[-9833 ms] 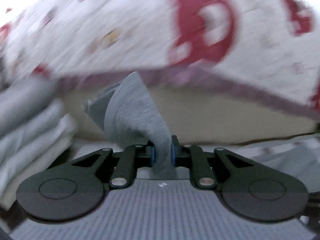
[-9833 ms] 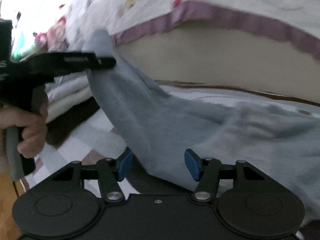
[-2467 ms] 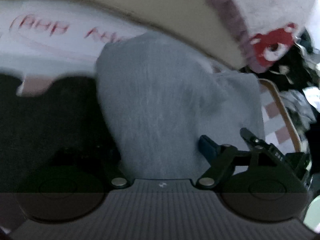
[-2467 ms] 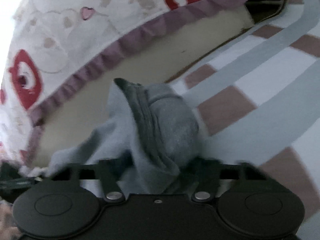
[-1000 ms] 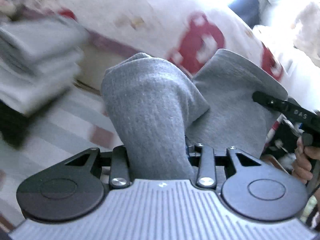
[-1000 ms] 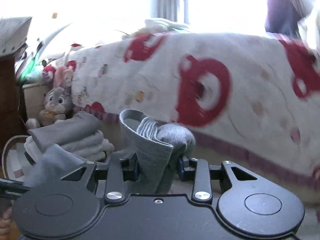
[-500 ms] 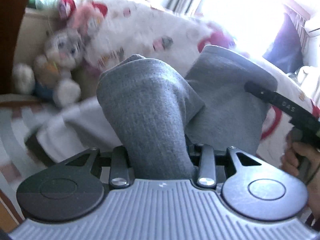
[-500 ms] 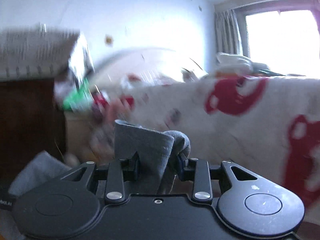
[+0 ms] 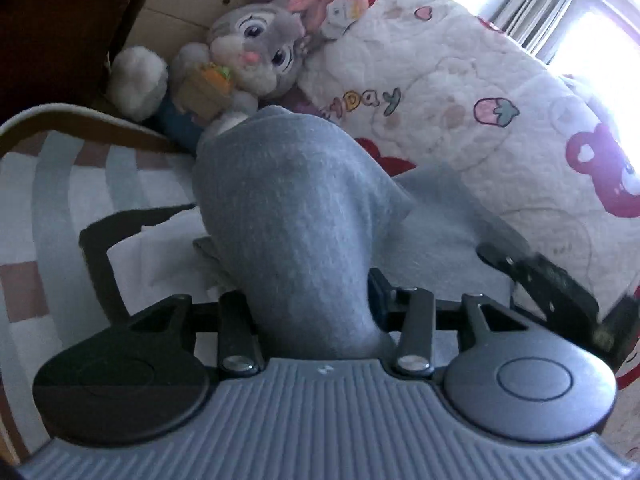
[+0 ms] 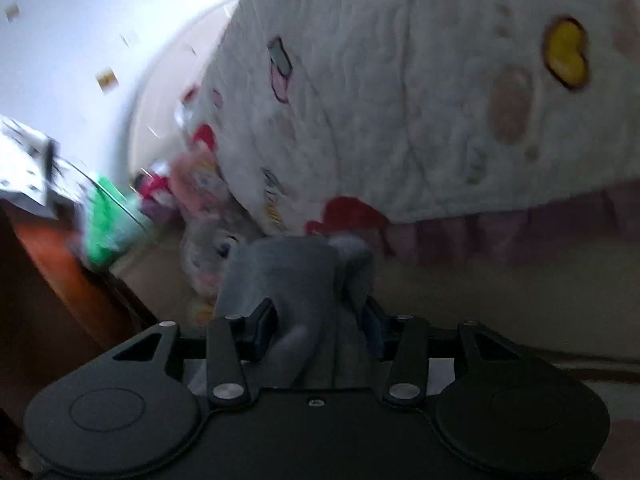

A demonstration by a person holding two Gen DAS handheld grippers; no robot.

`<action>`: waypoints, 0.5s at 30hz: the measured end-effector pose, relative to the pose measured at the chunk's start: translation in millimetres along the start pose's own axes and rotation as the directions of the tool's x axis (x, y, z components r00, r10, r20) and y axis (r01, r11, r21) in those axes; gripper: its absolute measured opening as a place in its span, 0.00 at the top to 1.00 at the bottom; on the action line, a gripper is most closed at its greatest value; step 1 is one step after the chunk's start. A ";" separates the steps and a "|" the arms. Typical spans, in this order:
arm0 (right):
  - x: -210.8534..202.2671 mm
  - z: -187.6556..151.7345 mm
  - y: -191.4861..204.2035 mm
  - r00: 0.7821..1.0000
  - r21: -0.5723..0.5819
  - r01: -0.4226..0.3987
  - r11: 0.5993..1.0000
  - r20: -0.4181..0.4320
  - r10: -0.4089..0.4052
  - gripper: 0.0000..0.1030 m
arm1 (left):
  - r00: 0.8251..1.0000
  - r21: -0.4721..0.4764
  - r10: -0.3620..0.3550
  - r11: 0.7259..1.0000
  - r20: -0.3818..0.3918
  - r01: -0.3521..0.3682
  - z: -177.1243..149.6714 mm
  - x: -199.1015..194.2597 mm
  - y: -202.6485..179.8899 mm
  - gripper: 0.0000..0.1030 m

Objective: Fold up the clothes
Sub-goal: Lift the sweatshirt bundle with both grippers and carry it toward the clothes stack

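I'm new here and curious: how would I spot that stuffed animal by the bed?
Find the white quilt with red prints. At its foot lies a grey plush rabbit, just beyond the grey garment. Big eyes, pink nose and a carrot set it apart.

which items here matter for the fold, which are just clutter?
In play:
- grey garment, bunched
- left gripper, shut on it
- right gripper, shut on it too

Clutter:
- plush rabbit
- printed quilt on the bed
- striped mat
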State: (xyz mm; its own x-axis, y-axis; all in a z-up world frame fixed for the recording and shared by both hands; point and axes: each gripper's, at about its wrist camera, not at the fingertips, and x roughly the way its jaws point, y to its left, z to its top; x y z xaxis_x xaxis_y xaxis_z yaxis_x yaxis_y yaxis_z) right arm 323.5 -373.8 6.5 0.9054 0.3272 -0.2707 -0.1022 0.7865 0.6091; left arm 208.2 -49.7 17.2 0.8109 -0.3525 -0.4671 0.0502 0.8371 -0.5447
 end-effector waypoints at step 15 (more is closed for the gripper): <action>-2.2 19.0 31.8 0.988 -0.009 0.048 0.999 -0.150 -0.049 0.68 | 0.997 -0.068 -0.056 0.996 0.046 0.059 2.2 2.3 5.4 0.63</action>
State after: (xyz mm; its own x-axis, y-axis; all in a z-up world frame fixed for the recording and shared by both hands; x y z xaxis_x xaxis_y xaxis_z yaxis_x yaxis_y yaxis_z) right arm 326.0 -359.5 40.6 0.8374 0.3632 -0.4085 -0.0624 0.8060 0.5886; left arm 211.6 -45.1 14.7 0.8328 -0.3791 -0.4035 0.0578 0.7843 -0.6176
